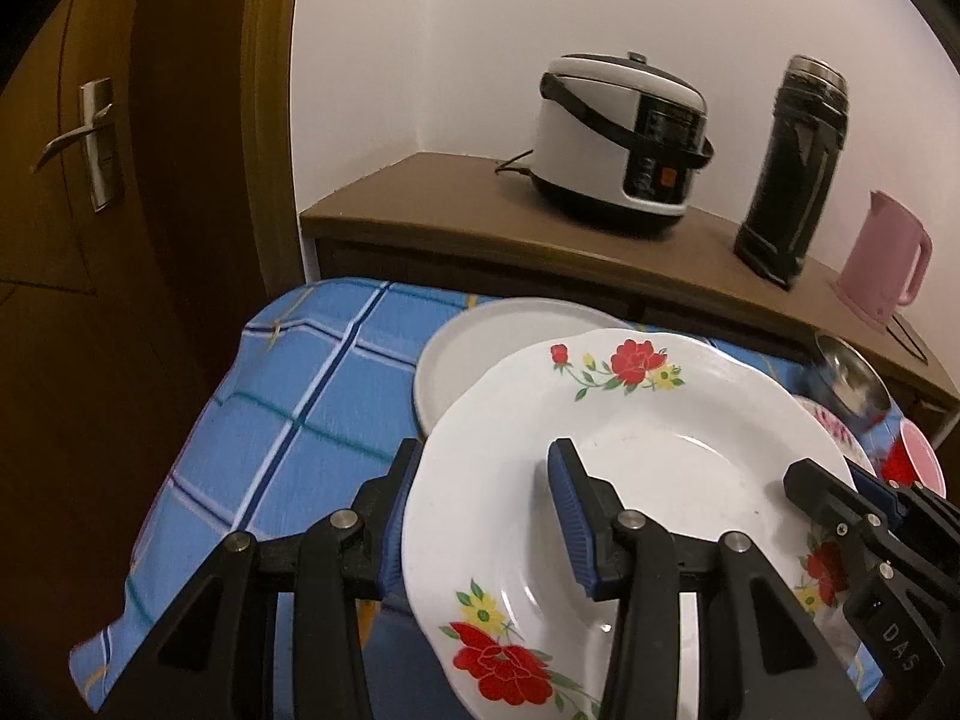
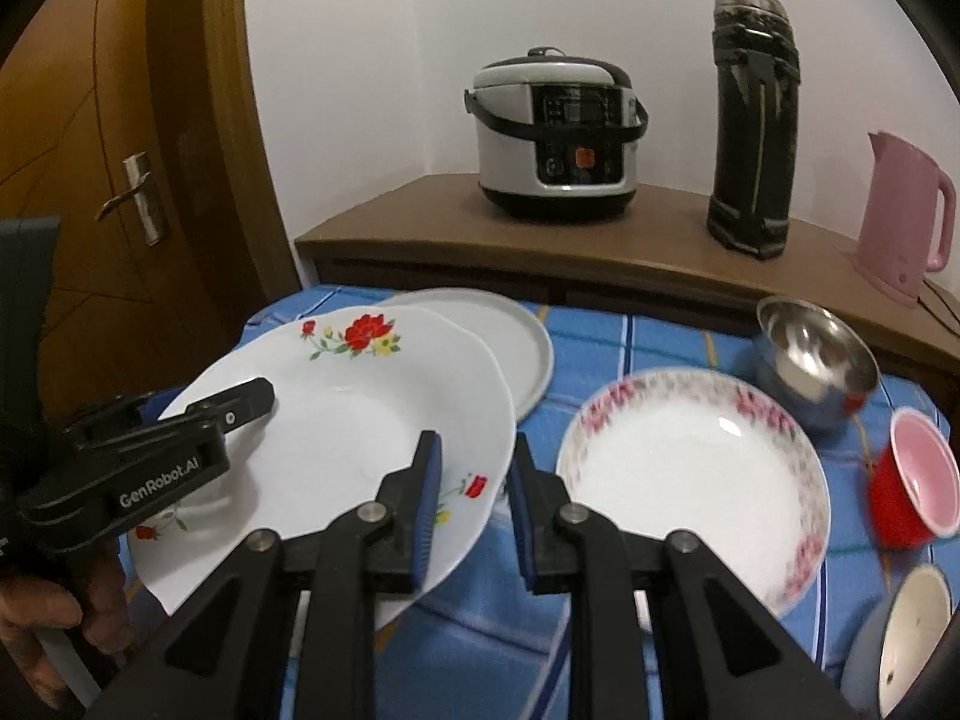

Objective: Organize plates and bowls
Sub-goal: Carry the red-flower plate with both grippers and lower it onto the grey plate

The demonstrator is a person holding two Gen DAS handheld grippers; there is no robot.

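Blue checked cloth covers the desk, with a brown sideboard behind it against a white wall and a wooden door at nine o'clock.

Going left to right in the right wrist view: the left gripper reaches in from eight o'clock, its fingers clenched on the left rim of the red-flowered plate, which is tilted and raised off the cloth. In the left wrist view this same left gripper has one blue pad under the rim and the other on the plate's face. A plain grey plate lies flat behind it, partly overlapped. The right gripper straddles the flowered plate's right rim at six o'clock, one finger over the plate and one outside; I cannot tell whether it presses the rim.

Further right lies a pink-rimmed plate, then a steel bowl at two o'clock, a red cup tipped on its side at three o'clock, and a grey bowl at five o'clock.

On the sideboard stand a rice cooker, a dark flask and a pink kettle.
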